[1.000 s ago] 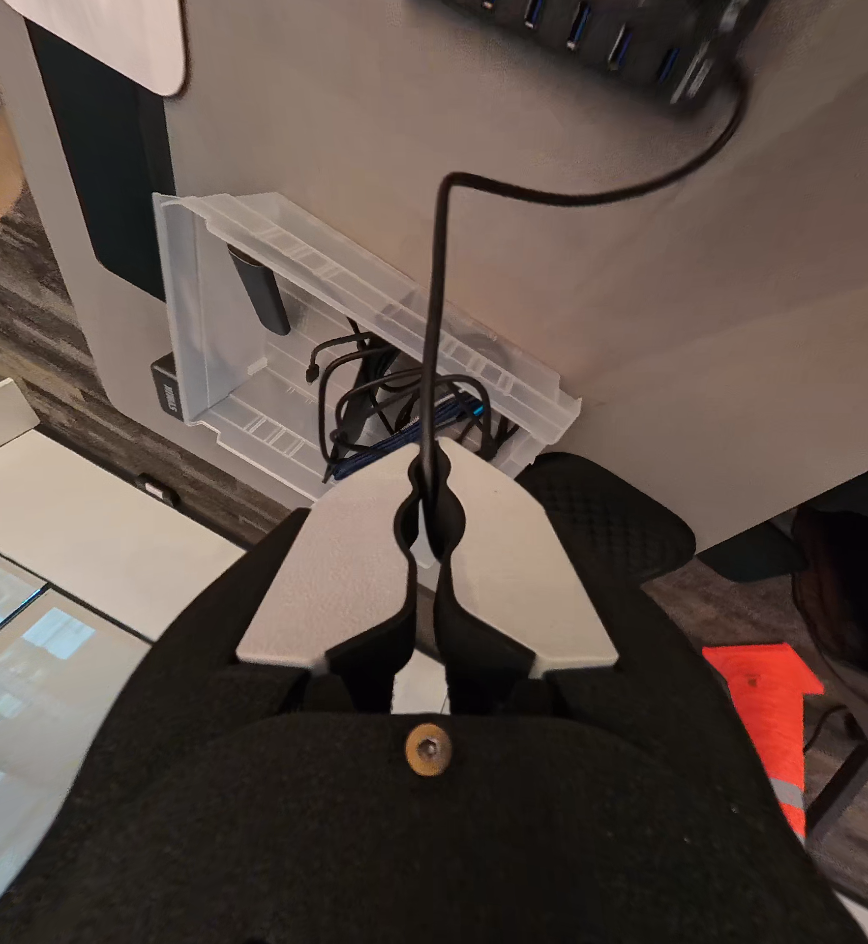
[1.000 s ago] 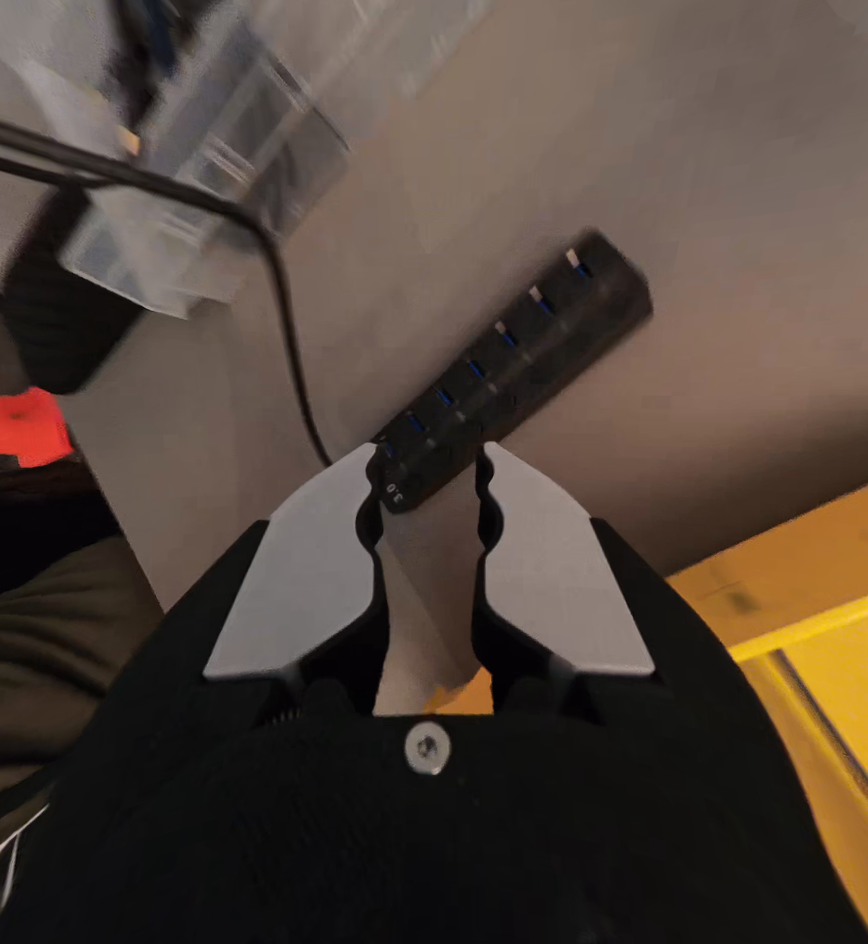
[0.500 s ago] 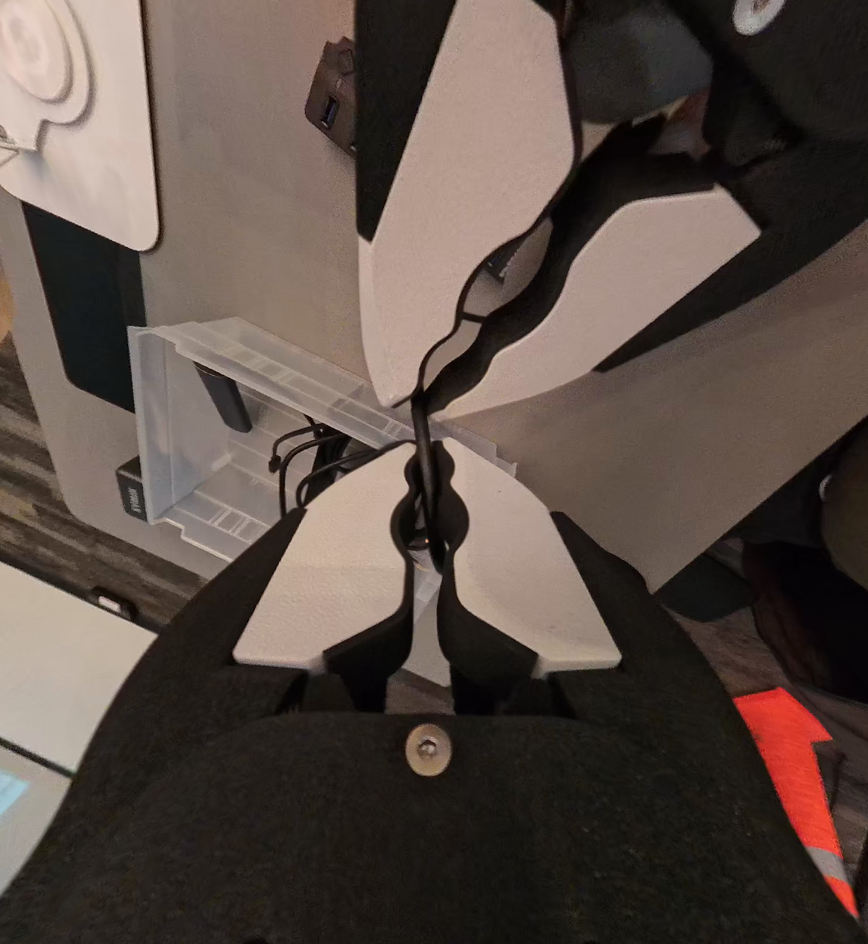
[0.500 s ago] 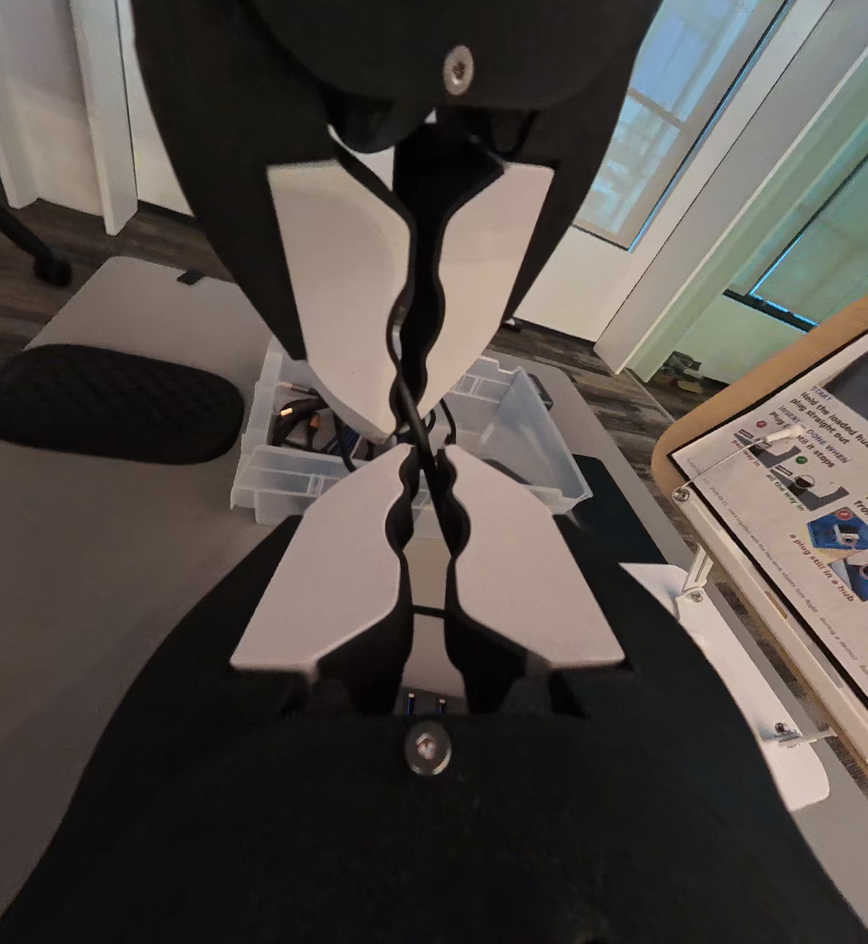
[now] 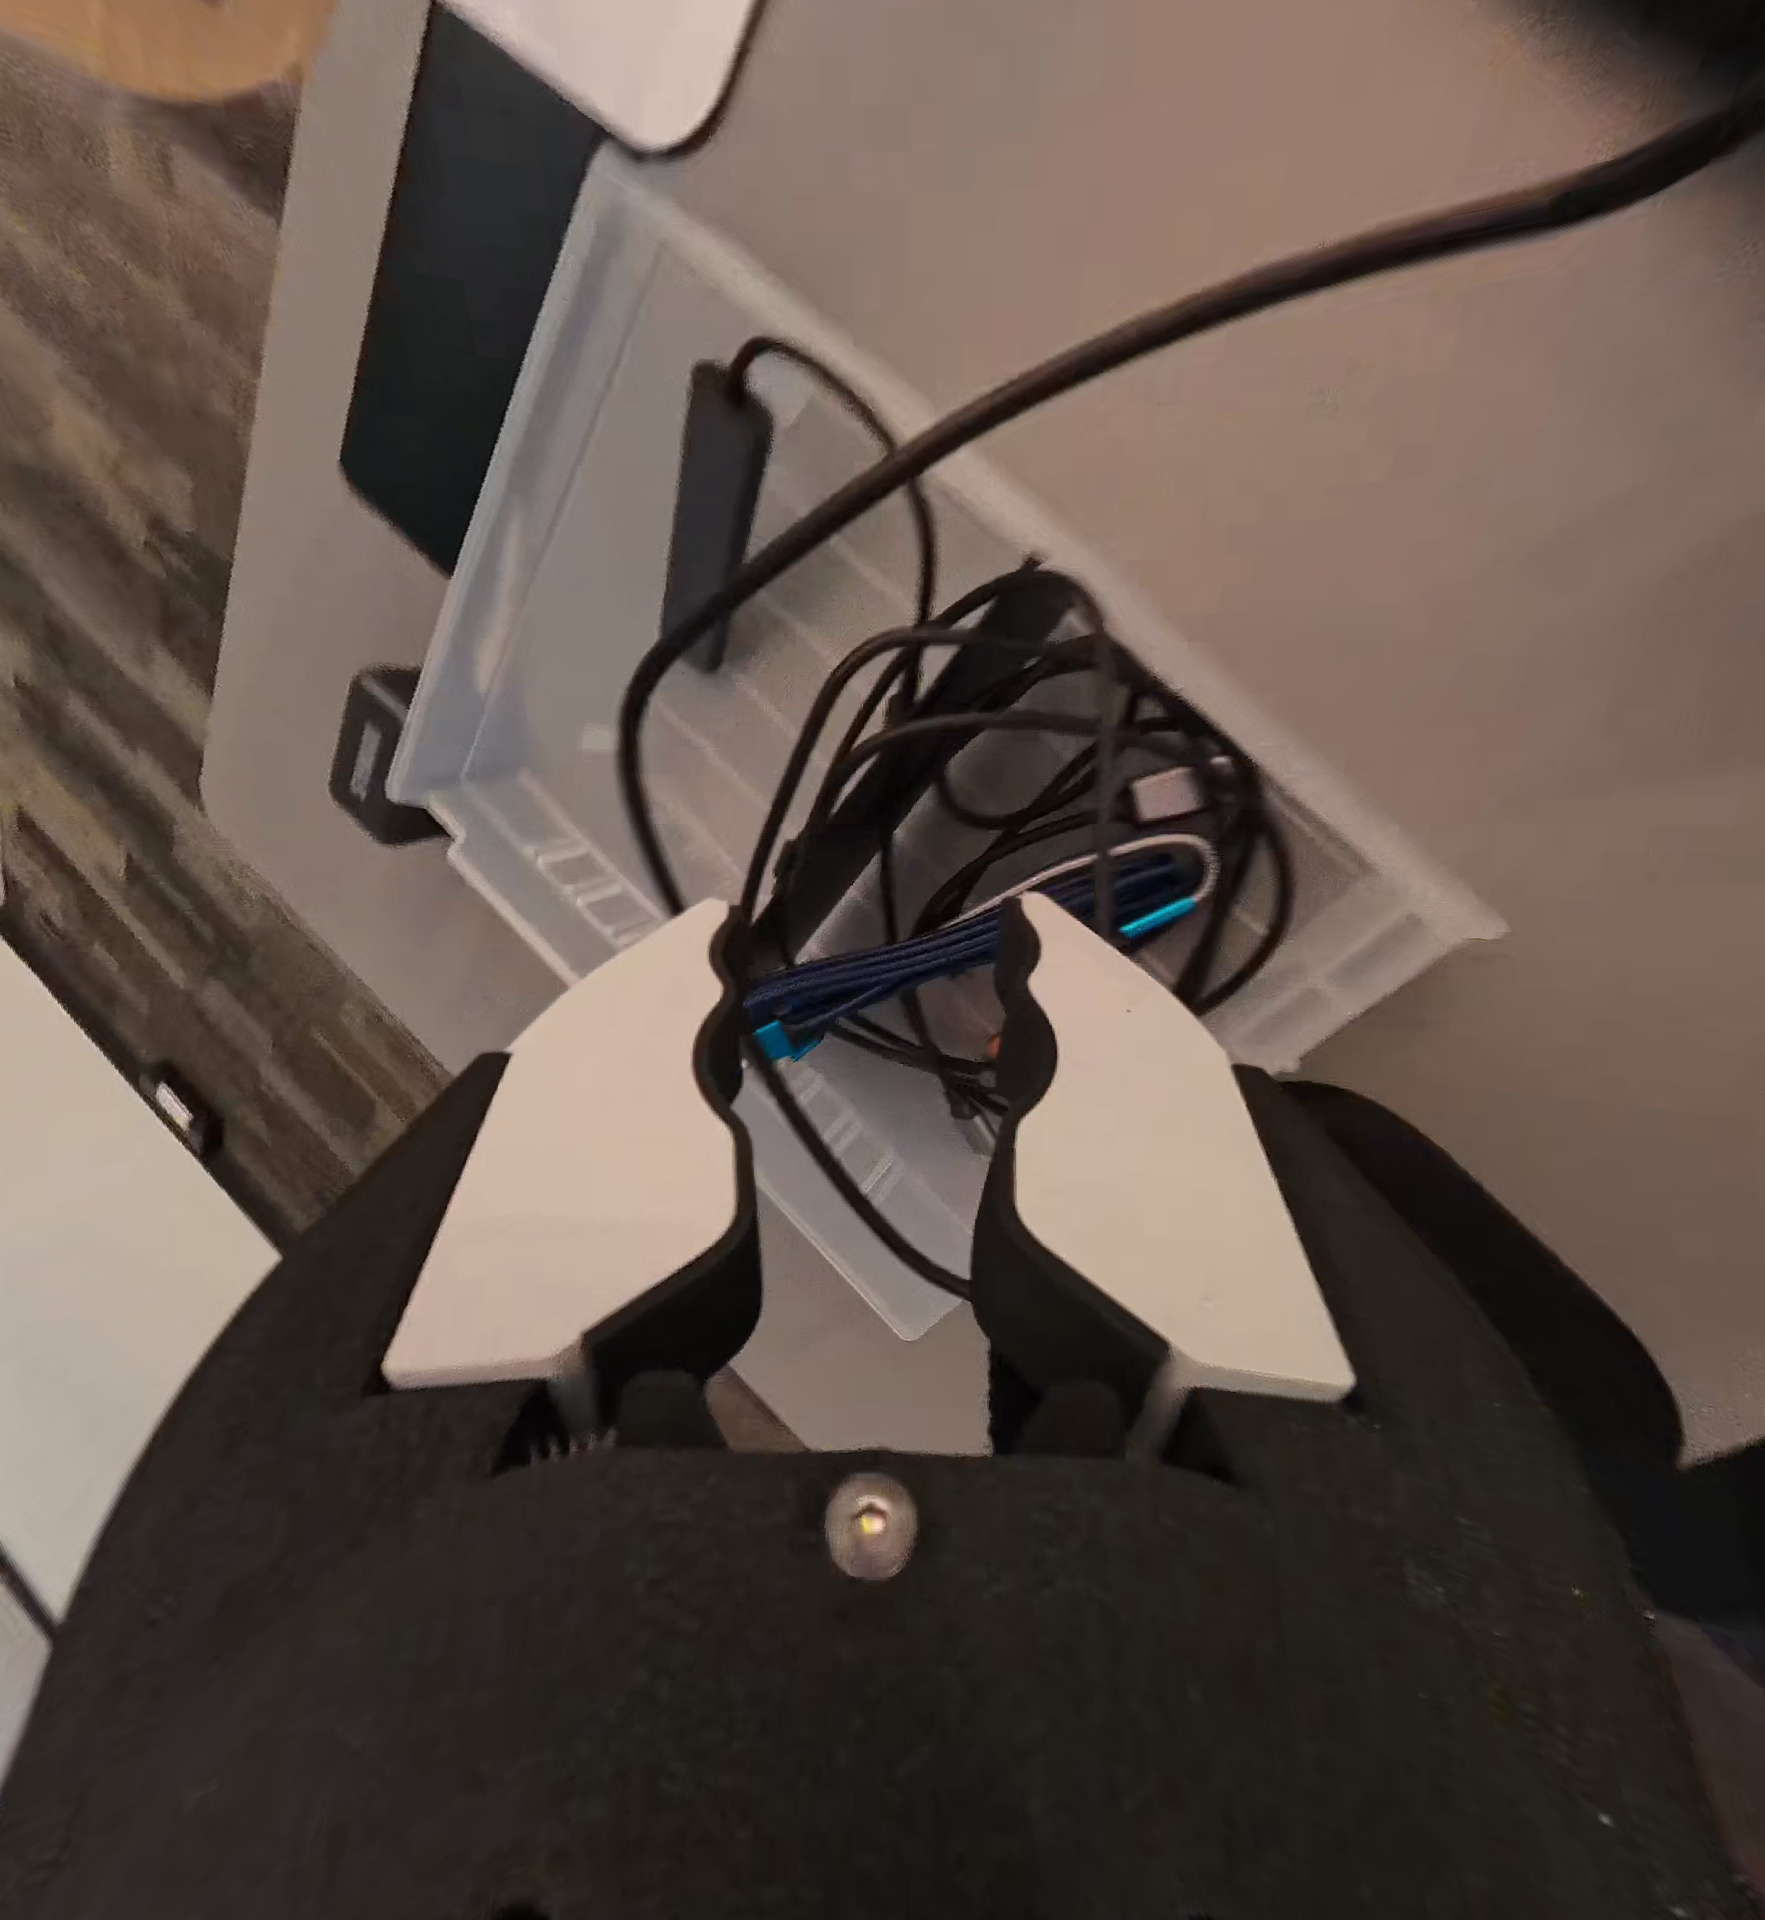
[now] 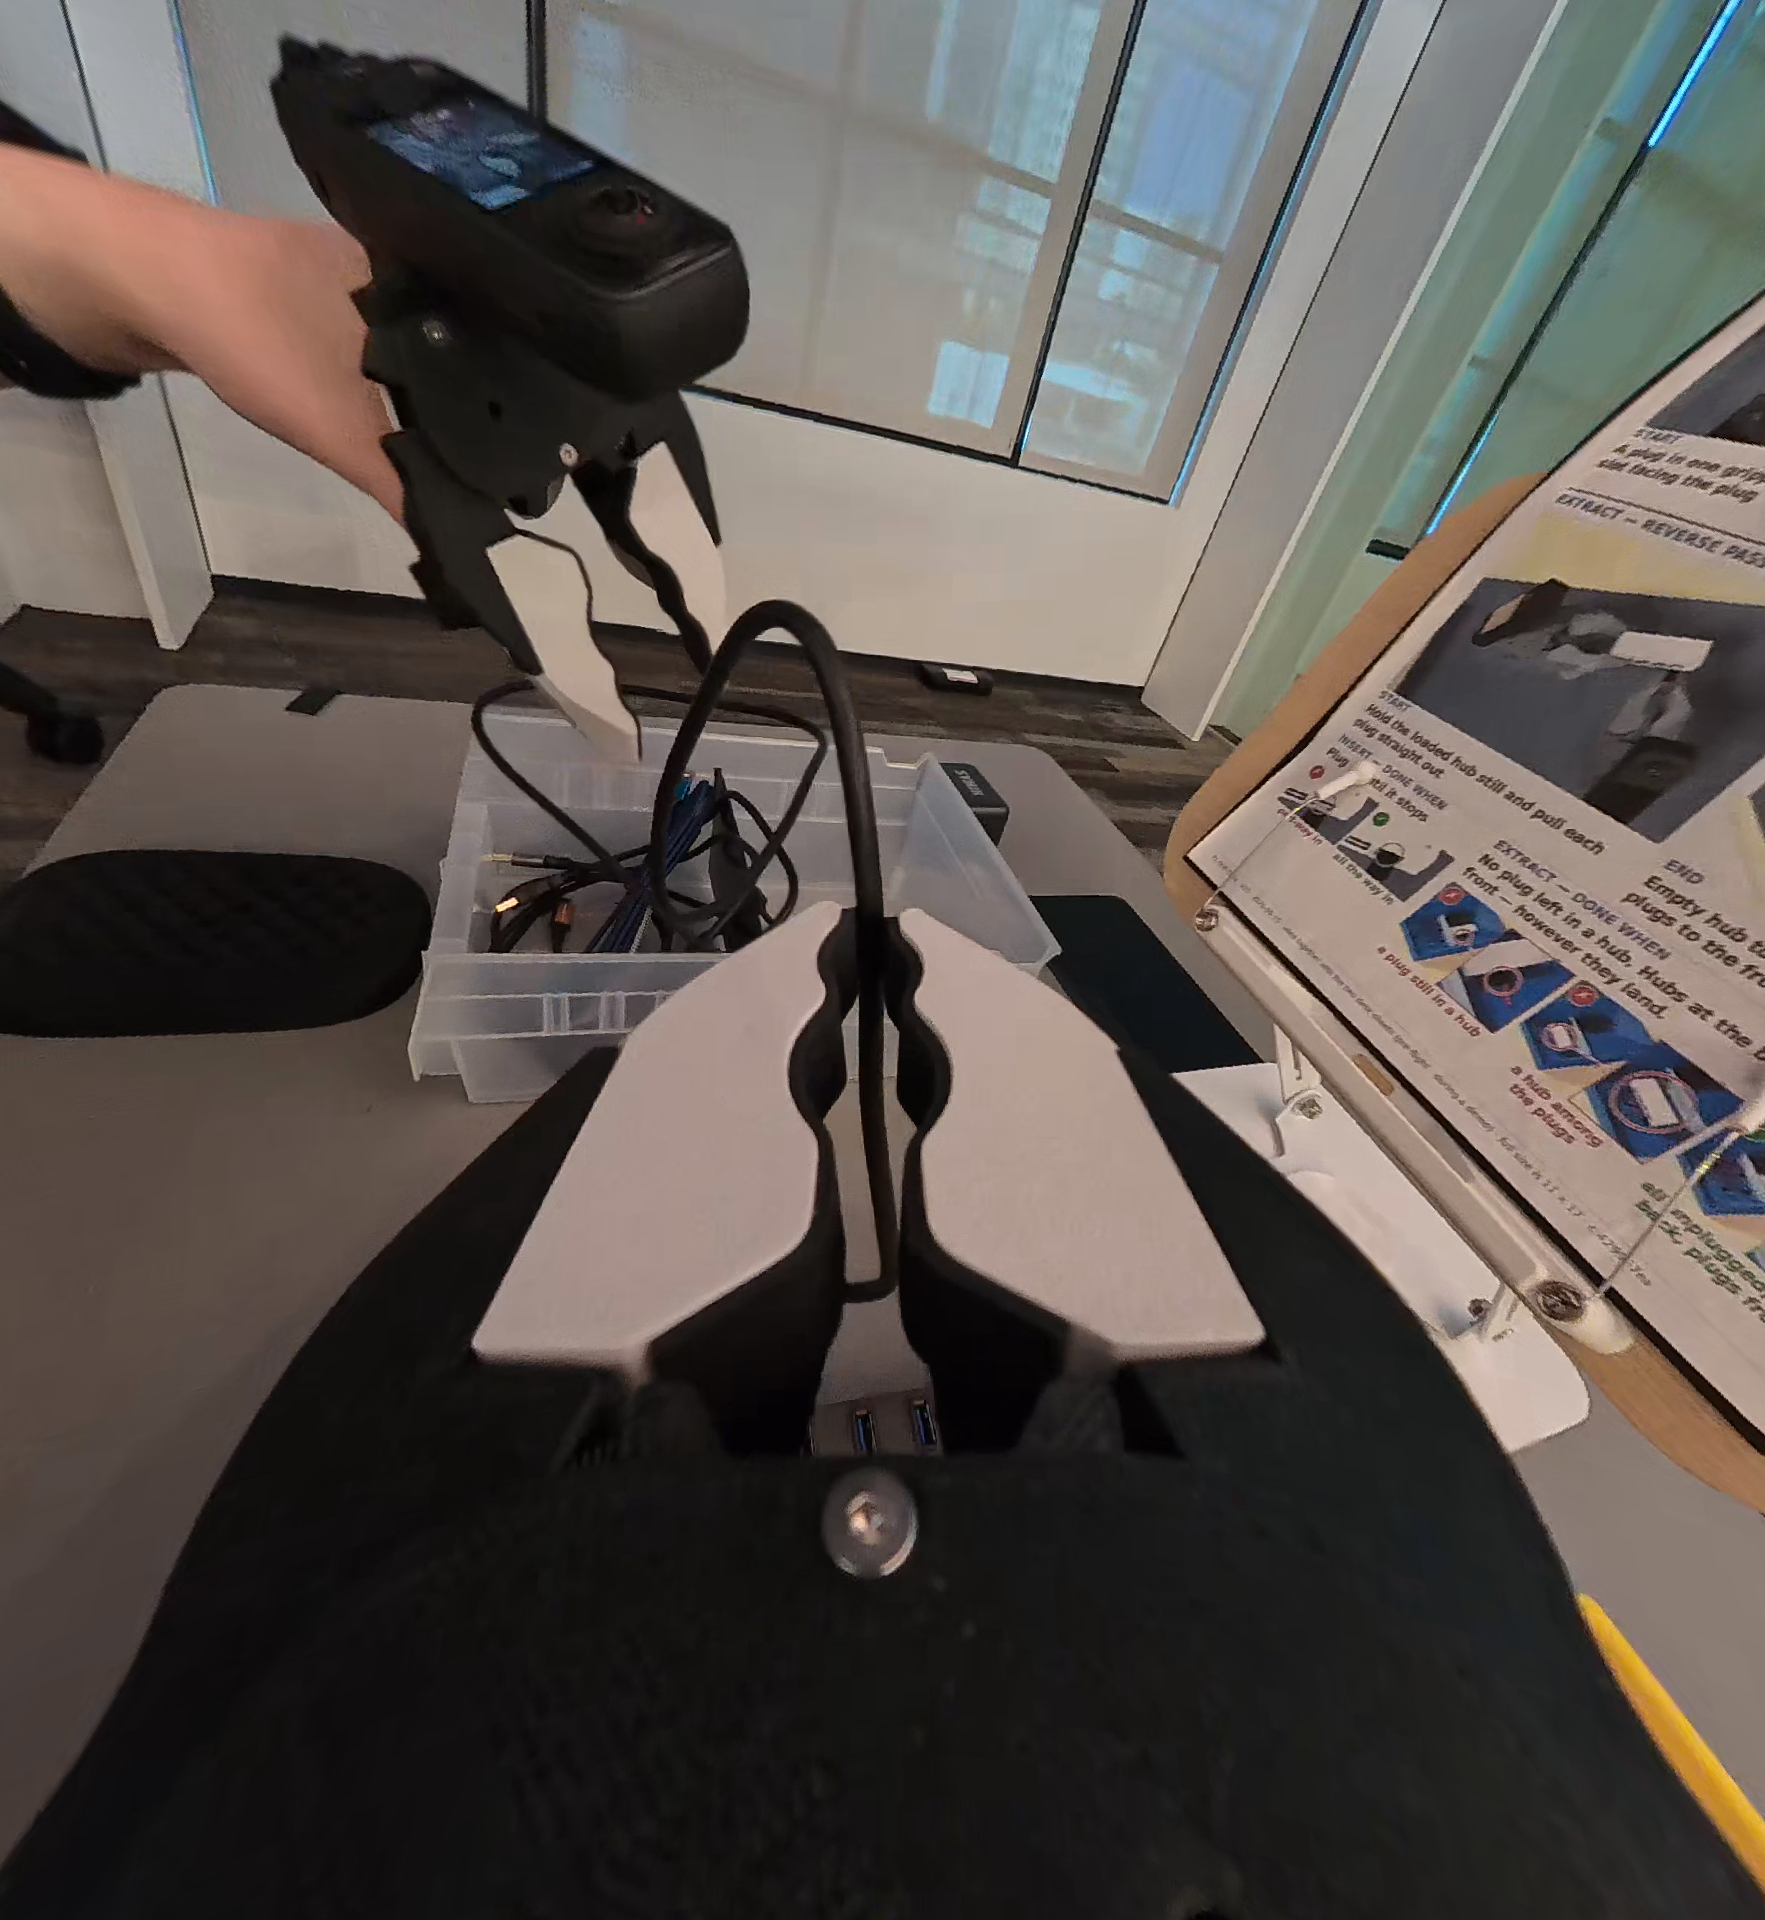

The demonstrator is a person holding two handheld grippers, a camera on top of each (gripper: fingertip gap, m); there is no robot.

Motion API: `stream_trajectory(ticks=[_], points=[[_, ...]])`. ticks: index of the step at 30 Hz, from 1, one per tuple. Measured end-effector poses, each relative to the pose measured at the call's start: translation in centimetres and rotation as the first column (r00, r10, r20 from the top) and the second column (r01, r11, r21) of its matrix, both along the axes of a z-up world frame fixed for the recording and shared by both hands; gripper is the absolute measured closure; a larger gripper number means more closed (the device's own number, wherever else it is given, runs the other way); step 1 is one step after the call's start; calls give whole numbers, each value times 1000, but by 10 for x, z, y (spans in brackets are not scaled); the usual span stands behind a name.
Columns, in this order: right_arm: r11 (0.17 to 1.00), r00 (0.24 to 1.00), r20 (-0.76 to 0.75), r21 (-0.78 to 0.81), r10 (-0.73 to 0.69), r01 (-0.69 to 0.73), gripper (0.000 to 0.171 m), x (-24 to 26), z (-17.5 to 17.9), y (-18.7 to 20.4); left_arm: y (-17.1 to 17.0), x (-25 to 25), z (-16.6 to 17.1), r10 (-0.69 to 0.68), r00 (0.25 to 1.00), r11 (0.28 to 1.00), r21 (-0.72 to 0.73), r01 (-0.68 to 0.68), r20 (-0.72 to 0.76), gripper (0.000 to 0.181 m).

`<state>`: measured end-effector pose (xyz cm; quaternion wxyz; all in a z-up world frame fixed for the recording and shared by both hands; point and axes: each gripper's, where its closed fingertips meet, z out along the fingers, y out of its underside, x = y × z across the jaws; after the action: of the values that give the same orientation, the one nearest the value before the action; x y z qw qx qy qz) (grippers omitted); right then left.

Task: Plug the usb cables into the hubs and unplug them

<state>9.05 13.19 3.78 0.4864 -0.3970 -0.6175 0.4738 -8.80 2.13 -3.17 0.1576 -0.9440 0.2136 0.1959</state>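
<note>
My right gripper (image 6: 870,920) is shut on a thick black cable (image 6: 842,707), which arches up and drops into a clear plastic bin (image 6: 649,1003). A grey hub (image 6: 888,1429) with blue ports shows just beneath the right gripper's fingers. My left gripper (image 5: 873,925) is open and empty above the bin (image 5: 504,582), over a tangle of black cables and a blue braided cable (image 5: 909,956). A slim dark hub (image 5: 712,520) lies in the bin. The black cable (image 5: 1169,312) runs in from the upper right. In the right wrist view the left gripper (image 6: 665,686) hangs open over the bin, held by a hand.
A black padded cushion (image 6: 182,935) lies left of the bin on the grey table. An instruction board (image 6: 1584,831) on a white stand (image 6: 1377,1247) rises at the right. A black mat (image 5: 452,312) lies beyond the bin. A yellow edge (image 6: 1688,1766) shows at the lower right. My right fingertips sit around 20 cm from my left ones.
My left gripper has opened, let go of the black cable and drawn back over the bin. My right gripper still holds the cable.
</note>
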Motion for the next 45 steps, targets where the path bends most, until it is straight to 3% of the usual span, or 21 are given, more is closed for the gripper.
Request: stream_trajectory(ticks=[6, 9, 14, 18, 20, 23, 26, 32, 38, 41, 45], points=[[999, 999, 9, 17, -38, 38, 167, 2, -2, 11, -15, -44, 23, 205, 970, 951, 205, -230, 134, 133], [999, 999, 8, 13, -34, 34, 167, 2, -2, 11, -35, -38, 11, 270, 912, 931, 158, -329, 310, 127], [999, 999, 16, 21, -34, 34, 167, 0, -3, 10, -69, -31, -27, 389, 811, 904, -10, -428, 438, 121], [999, 999, 22, 28, -36, 35, 167, 2, -3, 10, -80, -10, -55, 478, 650, 863, -179, -472, 591, 136], [999, 999, 29, 33, -42, 41, 167, 4, -3, 11, -82, 1, -65, 489, 591, 861, -245, -446, 642, 180], [998, 996, 74, 36, -51, 48, 167, 7, -6, 15, -82, 0, -67, 479, 624, 872, -253, -420, 617, 181], [997, 987, 144, 30, -72, 68, 167, 11, -13, 23, -69, -9, -29, 403, 725, 906, -135, -400, 558, 181], [998, 957, 291, -49, -16, 31, 165, 22, -28, 23, -33, -29, 116, 329, 898, 921, 109, -373, 293, 181], [981, 927, 361, -190, 103, -35, 163, 28, -30, 1, 7, -7, 238, 294, 955, 925, 242, -292, 26, 181], [925, 893, 366, -358, 261, -123, 162, 30, -26, -26, 22, 15, 273, 269, 962, 931, 267, -250, -38, 181], [841, 810, 344, -450, 475, -302, 162, 44, -16, -69, 44, 59, 281, 170, 985, 953, 257, -161, -12, 181]])
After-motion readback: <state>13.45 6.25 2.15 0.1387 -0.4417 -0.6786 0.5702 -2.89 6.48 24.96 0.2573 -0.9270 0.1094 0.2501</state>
